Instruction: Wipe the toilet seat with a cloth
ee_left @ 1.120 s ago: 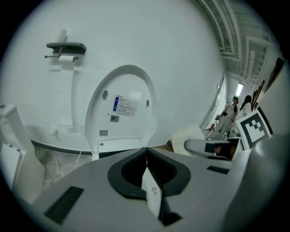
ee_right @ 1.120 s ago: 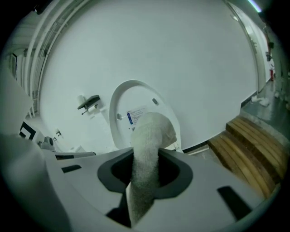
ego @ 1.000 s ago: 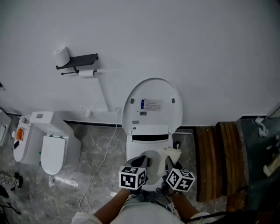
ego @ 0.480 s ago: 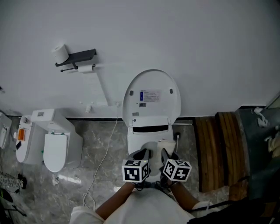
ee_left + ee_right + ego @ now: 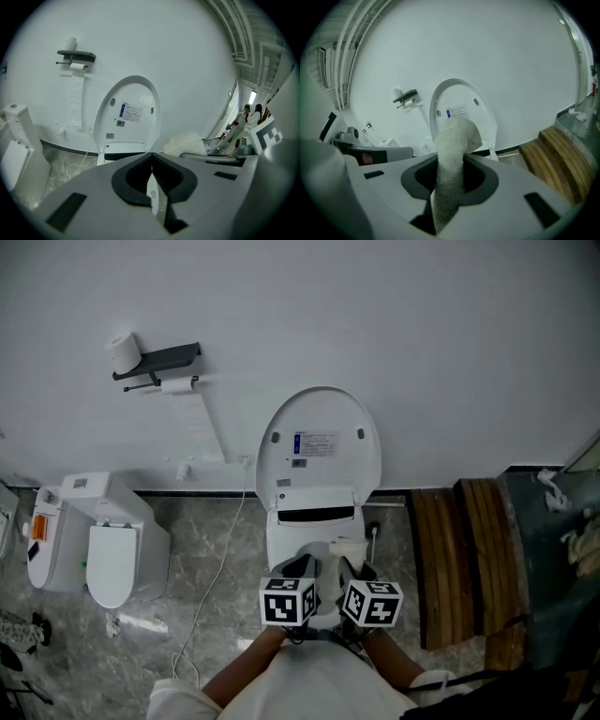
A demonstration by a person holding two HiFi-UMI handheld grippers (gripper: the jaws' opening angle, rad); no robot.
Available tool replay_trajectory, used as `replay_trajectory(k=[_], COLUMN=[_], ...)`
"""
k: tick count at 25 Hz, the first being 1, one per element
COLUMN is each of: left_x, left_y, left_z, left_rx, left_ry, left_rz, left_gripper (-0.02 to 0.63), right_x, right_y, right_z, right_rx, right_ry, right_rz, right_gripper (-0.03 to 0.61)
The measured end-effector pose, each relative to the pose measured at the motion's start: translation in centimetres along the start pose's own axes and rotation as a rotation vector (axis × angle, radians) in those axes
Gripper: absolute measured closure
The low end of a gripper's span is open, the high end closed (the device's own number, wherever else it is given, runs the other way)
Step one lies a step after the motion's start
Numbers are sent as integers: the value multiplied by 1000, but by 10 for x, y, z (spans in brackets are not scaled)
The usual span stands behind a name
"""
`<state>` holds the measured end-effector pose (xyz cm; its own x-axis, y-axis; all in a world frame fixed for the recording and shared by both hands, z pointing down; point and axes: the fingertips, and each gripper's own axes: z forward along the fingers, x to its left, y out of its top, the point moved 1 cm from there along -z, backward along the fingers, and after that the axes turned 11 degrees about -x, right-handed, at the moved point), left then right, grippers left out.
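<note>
The right gripper (image 5: 451,165) is closed on the cloth (image 5: 457,133). The white cloth is pinched between the jaws as a narrow band, and its bunched end stands out in front of the fingertips. The left gripper (image 5: 151,158) is fully closed and nothing is held in it; the two jaws meet along one line. In the head view the left gripper (image 5: 302,570) and the right gripper (image 5: 351,570) are seen close beside each other, and the cloth (image 5: 351,549) is just ahead of the right one.

Directly below and ahead of both tools the toilet seat (image 5: 280,555) is found, with the cloth over its right part; whether the cloth already presses on the seat cannot be told. Behind the seat, further ahead of the jaws, the lid (image 5: 319,442) is raised against the wall. Far to the left of the left gripper a smaller toilet (image 5: 103,549) and a paper holder (image 5: 159,367) are seen, and to the right of the right gripper some wooden boards (image 5: 459,559).

Several risks are judged from here. Only a small end of cloth projects, so the hard jaws could be dragged over the seat when the tool is lowered too much. The band could be pulled out of the grip by friction and dropped into the bowl. Because the grippers are so near, they could be knocked together during a sideways stroke. A long forward stroke could strike the lid.
</note>
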<state>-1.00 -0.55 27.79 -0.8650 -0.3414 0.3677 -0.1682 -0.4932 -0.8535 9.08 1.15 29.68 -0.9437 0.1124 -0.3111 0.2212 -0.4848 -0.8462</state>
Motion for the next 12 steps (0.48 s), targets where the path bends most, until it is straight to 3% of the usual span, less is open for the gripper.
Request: replay_trajectory(k=[12], left_x=[-12], left_y=[-10], left_z=[-9], left_rx=[4], left_ry=[1], left_rz=[-8], left_gripper=[600], right_x=[-10], right_y=[-9], right_z=[-18], right_rx=[5], right_ry=[-14], right_rz=[15], right_gripper=[491])
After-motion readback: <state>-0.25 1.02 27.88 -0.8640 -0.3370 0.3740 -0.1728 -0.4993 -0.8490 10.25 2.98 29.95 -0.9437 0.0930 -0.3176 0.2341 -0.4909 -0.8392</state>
